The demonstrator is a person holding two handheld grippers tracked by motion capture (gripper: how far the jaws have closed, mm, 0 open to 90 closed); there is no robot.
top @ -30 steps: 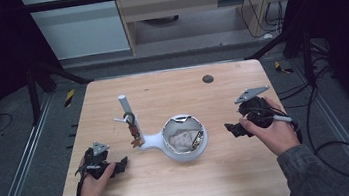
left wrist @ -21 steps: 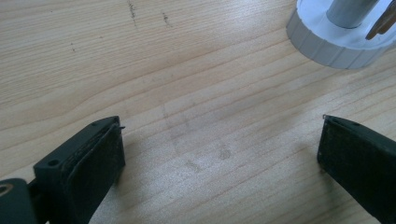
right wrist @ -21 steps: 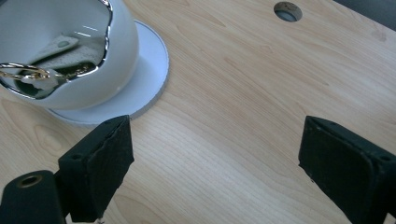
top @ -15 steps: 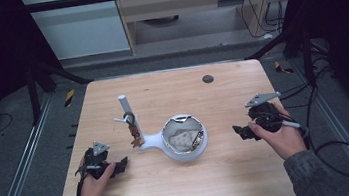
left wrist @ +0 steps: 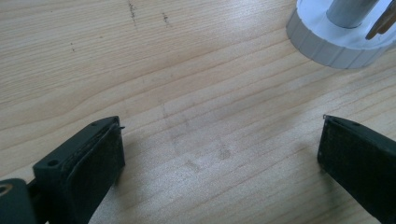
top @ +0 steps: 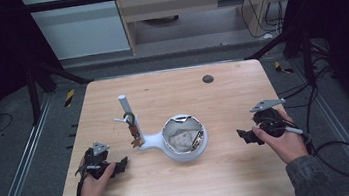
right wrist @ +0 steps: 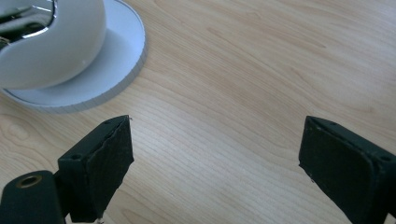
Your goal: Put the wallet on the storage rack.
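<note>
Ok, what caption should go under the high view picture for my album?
A white bowl stand waits mid-table between the open left gripper and right gripper.

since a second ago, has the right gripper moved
Yes. In the high view the right gripper has shifted down the picture, toward the person and away from the dark round mark near the table's far edge. Its jaws stand open.

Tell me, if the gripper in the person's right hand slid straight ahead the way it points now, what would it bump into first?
Probably the white bowl stand. The right gripper points left across the table with open, empty jaws, and its own view shows bare wood ahead, then the stand's flat round base. Depth is hard to judge.
</note>
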